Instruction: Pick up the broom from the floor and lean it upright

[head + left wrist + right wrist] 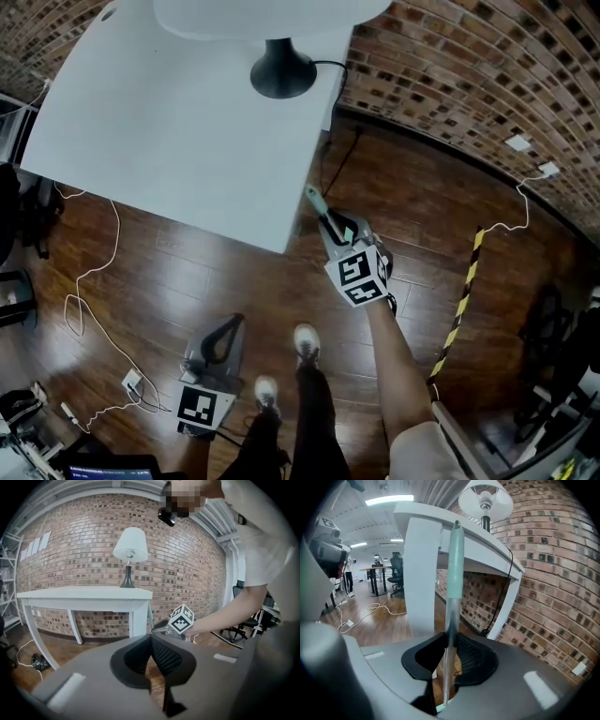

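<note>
Pinching the broom handle (454, 573) upright in the right tongs (449, 644), near the worktop (440, 520) ahead for leaning, with the left tongs (151, 641) pressed together, empty.

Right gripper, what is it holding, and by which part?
The right gripper grips the broom by its handle, on the silver shaft just below the teal end section.

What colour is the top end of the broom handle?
Pale mint green grip over a silvery shaft; clearest in the right gripper view.
</note>
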